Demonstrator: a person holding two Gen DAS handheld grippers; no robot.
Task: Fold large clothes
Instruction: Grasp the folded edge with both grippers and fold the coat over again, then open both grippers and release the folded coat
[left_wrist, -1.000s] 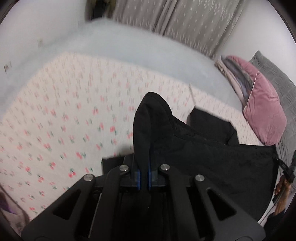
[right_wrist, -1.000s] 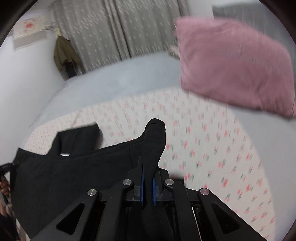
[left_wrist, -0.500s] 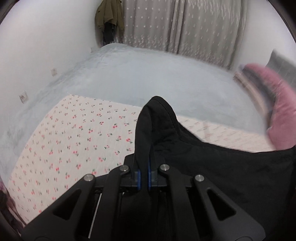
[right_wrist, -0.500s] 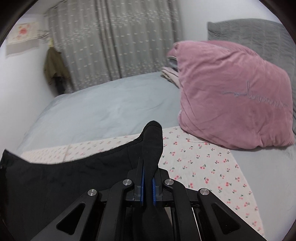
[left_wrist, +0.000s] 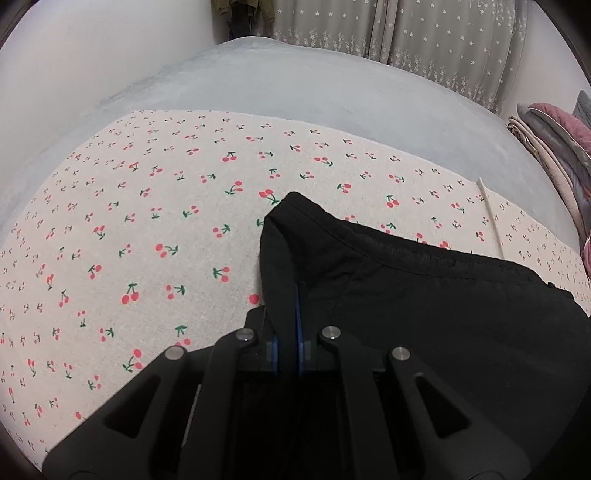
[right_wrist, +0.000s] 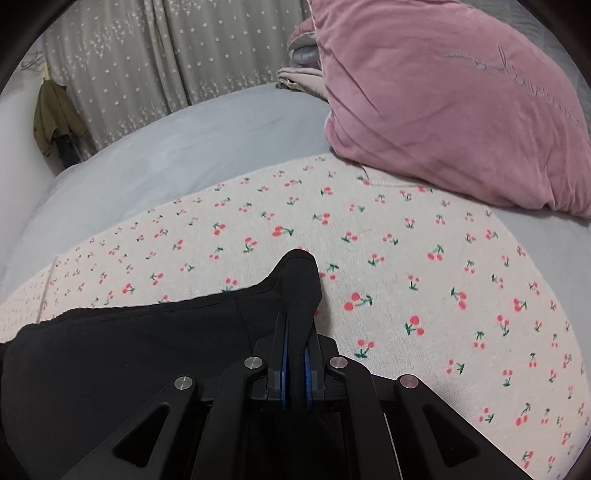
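Note:
A large black garment (left_wrist: 424, 314) is stretched between my two grippers, low over a cherry-print cloth (left_wrist: 147, 240) spread on a bed. My left gripper (left_wrist: 286, 295) is shut on the garment's left corner, which pokes up beyond the fingers. In the right wrist view my right gripper (right_wrist: 295, 325) is shut on the garment's (right_wrist: 129, 350) right corner. The hemmed edge runs between the two grips. The part of the garment below the grippers is hidden.
The cherry-print cloth (right_wrist: 424, 277) lies on a grey-blue bed cover (left_wrist: 314, 88). A pink pillow (right_wrist: 443, 99) lies at the right, with stacked bedding (left_wrist: 554, 147) behind it. Curtains (right_wrist: 166, 55) and a hanging olive jacket (right_wrist: 55, 114) stand at the back.
Both grippers have come down and forward with the garment. The cloth now fills more of both views and the garment's edge hangs close over it.

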